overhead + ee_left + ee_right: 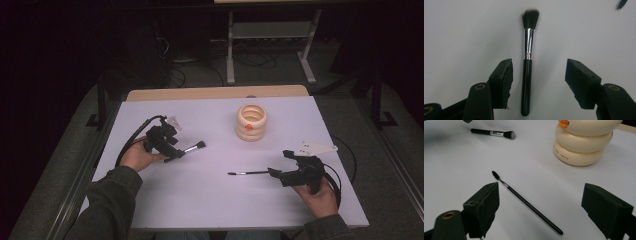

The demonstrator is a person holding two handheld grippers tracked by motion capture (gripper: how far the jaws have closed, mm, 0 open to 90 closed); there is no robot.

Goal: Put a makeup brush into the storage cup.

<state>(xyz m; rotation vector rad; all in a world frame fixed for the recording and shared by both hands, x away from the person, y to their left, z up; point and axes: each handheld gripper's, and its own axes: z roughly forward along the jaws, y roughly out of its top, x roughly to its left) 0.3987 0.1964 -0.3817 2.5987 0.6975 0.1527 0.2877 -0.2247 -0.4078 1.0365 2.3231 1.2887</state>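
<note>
While both grippers stand wide open, the left gripper (537, 82) straddles the powder brush (527, 75) lying flat on the table (200, 200). Light and stiff, its smooth black handle suits gripping; the right gripper (540, 212) likewise brackets the thin brush (529, 206).

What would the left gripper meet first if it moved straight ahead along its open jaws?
Likely the black-handled, silver-ferruled makeup brush lying between the jaws of the left gripper; beyond it, bare white table.

Lab or test room, dim. White table (210, 200) stands alone at frame centre on grey carpet (55, 165). Upper middle of the high view: metal bench legs (230, 50) with loose cables (255, 60) on the floor. Dark surroundings, no household furnishings.
</note>
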